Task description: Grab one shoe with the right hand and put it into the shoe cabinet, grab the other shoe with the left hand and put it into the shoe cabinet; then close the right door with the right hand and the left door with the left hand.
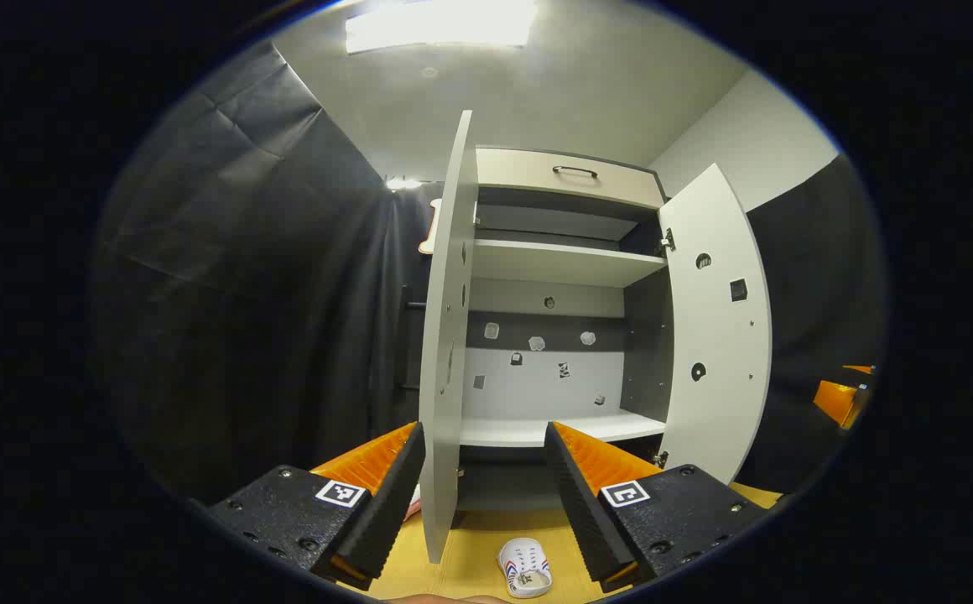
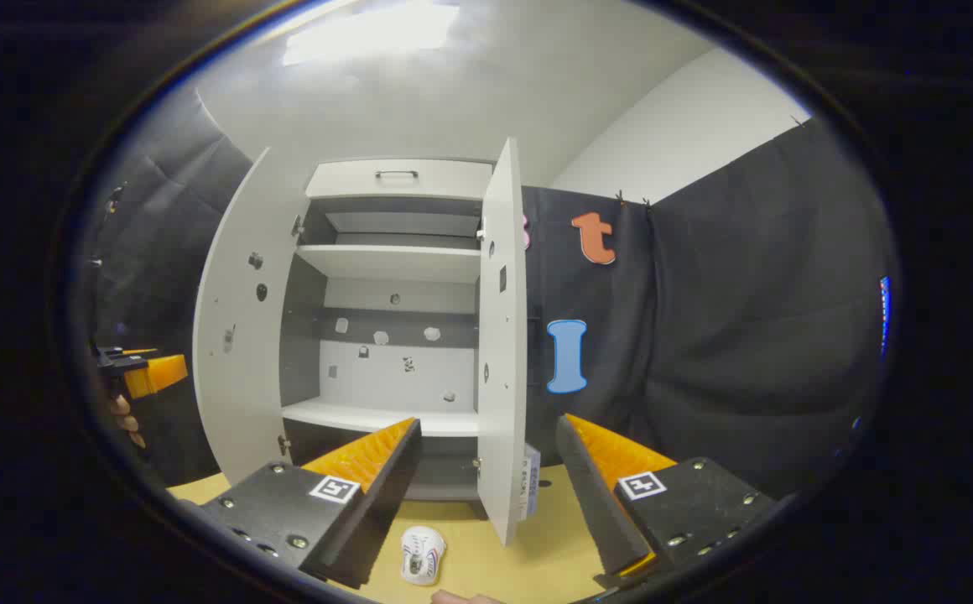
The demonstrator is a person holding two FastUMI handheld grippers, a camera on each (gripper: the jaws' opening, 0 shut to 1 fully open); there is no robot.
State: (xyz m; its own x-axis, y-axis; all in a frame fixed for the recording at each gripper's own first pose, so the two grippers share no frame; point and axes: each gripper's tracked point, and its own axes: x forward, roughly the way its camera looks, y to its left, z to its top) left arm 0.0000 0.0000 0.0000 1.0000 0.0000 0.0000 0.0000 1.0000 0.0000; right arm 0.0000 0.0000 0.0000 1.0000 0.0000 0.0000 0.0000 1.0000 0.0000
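Note:
The white shoe cabinet (image 1: 566, 264) stands ahead with both doors swung open. In the left gripper view its left door (image 1: 449, 335) is edge-on between my fingers and its right door (image 1: 717, 335) faces me. A white shoe (image 1: 525, 568) with red and blue stripes lies on the yellow floor in front of the cabinet, below my open left gripper (image 1: 484, 429). A bit of something white and pink (image 1: 413, 502) peeks out behind the left door. In the right gripper view the same shoe (image 2: 422, 554) lies below my open right gripper (image 2: 488, 424), beside the edge-on right door (image 2: 503, 335).
The cabinet has a top drawer (image 1: 574, 174) with a dark handle, an upper shelf (image 1: 554, 260) and a lower shelf (image 1: 528, 432). Black cloth walls close in both sides. A hand (image 2: 124, 419) holds the left gripper (image 2: 147, 373) at the far left of the right gripper view.

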